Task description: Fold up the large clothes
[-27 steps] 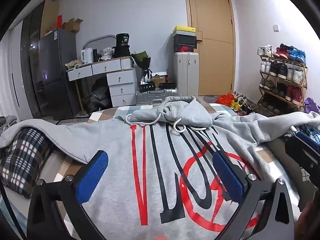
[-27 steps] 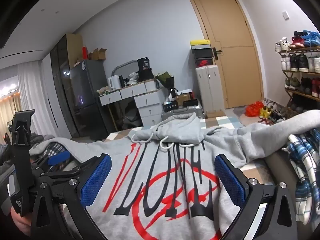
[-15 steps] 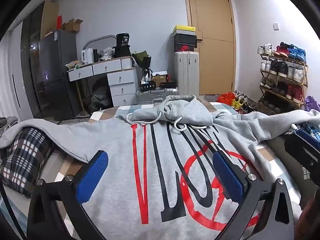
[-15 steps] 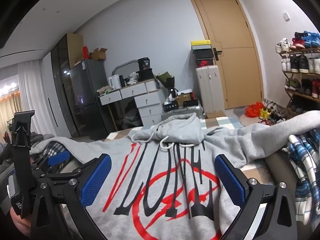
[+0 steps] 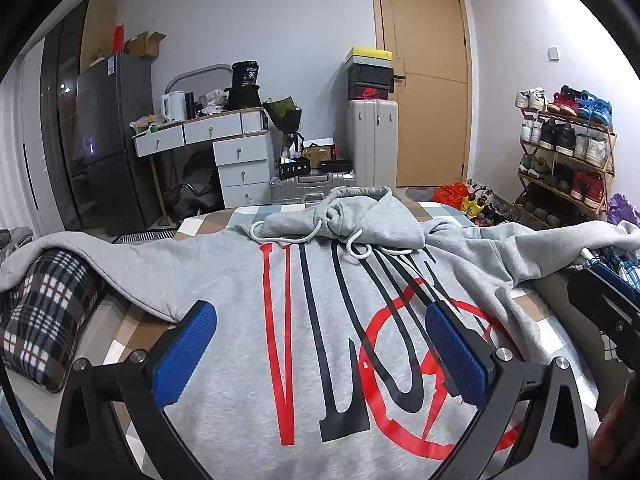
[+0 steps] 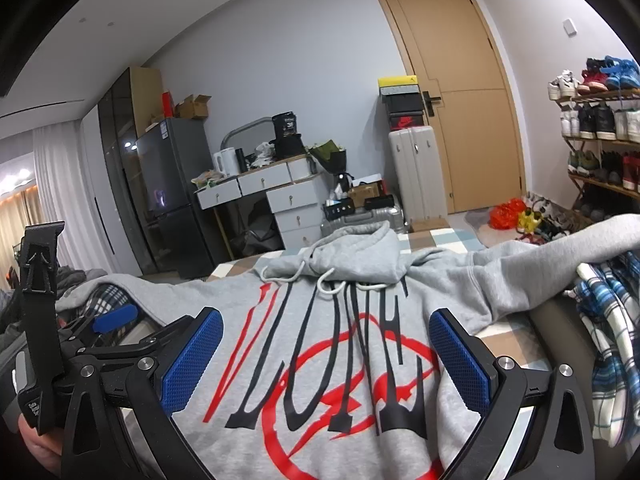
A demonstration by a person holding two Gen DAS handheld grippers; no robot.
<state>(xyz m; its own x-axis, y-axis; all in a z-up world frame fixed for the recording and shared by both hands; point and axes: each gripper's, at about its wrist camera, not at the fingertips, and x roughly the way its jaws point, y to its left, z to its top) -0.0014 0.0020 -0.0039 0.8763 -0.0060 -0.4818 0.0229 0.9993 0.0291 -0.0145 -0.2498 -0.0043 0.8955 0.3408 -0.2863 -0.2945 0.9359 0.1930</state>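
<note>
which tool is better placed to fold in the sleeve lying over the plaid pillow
Left. The left tool hangs open over the hoodie on the plaid pillow's side; the right tool sits toward the other sleeve.

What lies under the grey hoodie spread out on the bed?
Under the grey hoodie a checked bedcover shows at the edges, with a plaid pillow beneath its left sleeve. Whatever is under the printed chest is covered and cannot be seen.

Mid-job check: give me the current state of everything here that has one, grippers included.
left gripper: open, holding nothing
right gripper: open, holding nothing
grey hoodie: spread flat, print up, unfolded
hood: bunched at the collar
left sleeve: draped over the plaid pillow
right sleeve: stretched out sideways
door: closed
</note>
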